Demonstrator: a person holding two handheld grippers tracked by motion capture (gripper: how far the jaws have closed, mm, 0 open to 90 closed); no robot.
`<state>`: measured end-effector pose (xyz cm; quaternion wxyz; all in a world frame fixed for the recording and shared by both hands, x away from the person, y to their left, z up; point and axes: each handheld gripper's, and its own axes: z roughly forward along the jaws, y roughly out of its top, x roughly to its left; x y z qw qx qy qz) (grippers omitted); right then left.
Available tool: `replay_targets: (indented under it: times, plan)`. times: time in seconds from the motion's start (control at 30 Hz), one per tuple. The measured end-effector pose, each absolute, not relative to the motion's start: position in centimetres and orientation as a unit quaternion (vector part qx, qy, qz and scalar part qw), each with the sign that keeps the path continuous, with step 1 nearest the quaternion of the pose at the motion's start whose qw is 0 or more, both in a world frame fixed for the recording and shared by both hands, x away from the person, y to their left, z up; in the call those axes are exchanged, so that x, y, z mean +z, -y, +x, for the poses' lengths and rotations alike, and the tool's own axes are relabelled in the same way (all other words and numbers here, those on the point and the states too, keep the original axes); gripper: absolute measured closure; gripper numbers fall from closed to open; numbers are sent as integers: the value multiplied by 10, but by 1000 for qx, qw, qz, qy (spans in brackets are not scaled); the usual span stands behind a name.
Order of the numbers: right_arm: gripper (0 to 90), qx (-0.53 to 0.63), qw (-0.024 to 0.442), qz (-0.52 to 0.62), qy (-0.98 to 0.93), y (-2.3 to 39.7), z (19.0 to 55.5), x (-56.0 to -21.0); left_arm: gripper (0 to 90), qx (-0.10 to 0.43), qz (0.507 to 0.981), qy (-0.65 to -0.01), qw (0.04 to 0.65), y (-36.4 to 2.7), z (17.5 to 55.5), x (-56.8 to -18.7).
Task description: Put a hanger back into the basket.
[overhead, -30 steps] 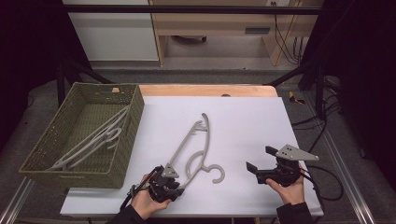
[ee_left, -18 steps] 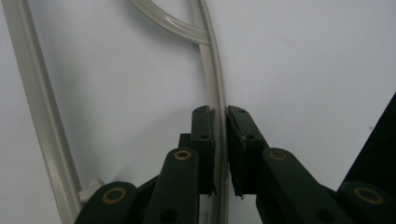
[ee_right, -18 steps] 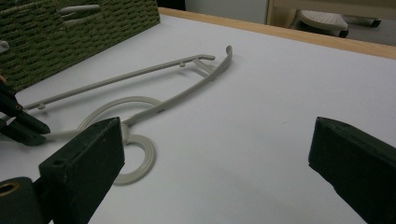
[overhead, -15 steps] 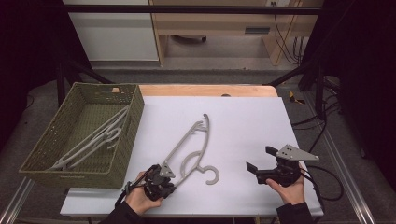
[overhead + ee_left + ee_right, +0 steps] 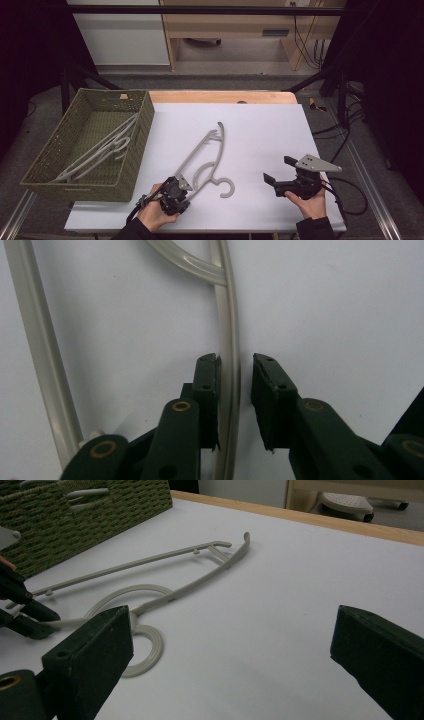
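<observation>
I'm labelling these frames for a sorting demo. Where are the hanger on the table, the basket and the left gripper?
hanger (image 5: 212,142), high view, on its long arm.
basket (image 5: 145,117), high view, on its right wall.
left gripper (image 5: 235,371), left gripper view, midway between the tips of the jaws.

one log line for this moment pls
left gripper: fingers straddle hanger arm, just reopened a little | right gripper: open, empty | basket: hangers inside
</observation>
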<state>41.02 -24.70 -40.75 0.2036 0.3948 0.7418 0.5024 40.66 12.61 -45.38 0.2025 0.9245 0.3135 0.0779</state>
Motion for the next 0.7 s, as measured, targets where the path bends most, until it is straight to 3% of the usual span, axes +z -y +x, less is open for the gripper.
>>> replay_targets:
  times: [0.07, 0.3, 0.7]
  plan:
    - [37, 503, 203, 393, -743, 248, 410, -407, 818, 76, 925, -313, 200, -126, 408, -453]
    - [37, 502, 202, 394, -743, 247, 410, -407, 824, 85, 927, -302, 203, -126, 405, -453]
    - [37, 501, 200, 392, -746, 247, 411, -408, 828, 89, 912, -288, 277, -143, 399, -428]
